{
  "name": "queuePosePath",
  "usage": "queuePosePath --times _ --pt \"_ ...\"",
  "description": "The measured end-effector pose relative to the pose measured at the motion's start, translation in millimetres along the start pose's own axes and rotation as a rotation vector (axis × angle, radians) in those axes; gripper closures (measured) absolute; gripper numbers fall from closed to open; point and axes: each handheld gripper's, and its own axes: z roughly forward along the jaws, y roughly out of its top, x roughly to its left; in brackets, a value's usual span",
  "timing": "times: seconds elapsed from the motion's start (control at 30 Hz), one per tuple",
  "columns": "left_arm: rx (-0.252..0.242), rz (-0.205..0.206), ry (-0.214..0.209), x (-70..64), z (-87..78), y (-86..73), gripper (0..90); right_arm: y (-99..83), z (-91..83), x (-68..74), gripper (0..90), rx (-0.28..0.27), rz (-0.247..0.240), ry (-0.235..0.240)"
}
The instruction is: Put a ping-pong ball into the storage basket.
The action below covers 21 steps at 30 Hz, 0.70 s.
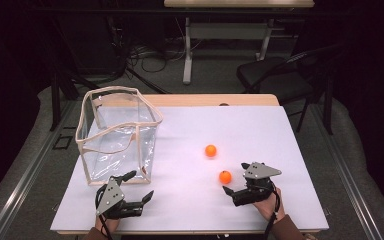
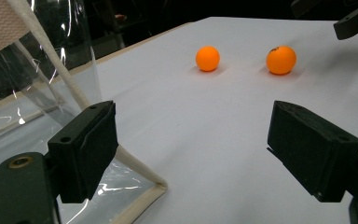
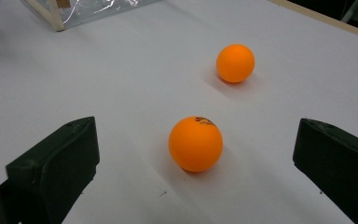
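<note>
On the left of the table [image 1: 290, 200] stands the clear bag [image 1: 117, 132], with nothing seen inside, so the job looks barely begun. Beside its near corner the left tool [image 1: 139, 186] rests wide open, holding nothing. Both orange balls lie on the table: the far ball [image 1: 210, 150] untouched, the near ball [image 1: 225, 177] between the right tool's [image 1: 233, 178] wide-open jaws, ungripped.

Two smooth, matt orange plastic balls [image 3: 196, 143] [image 3: 235, 63] on a matt white worktop [image 1: 260, 130]; a glossy clear plastic bag [image 1: 117, 135] edged in cream cloth; matt black plastic fingers [image 3: 51, 168]
</note>
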Motion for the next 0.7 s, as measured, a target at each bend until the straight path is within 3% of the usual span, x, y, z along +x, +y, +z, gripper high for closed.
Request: queuePosePath --times 0.7 --pt "0.001 0.001 -0.002 -0.2 0.5 0.3 15.8 2.5 21.9 -2.6 0.0 0.047 0.014 0.026"
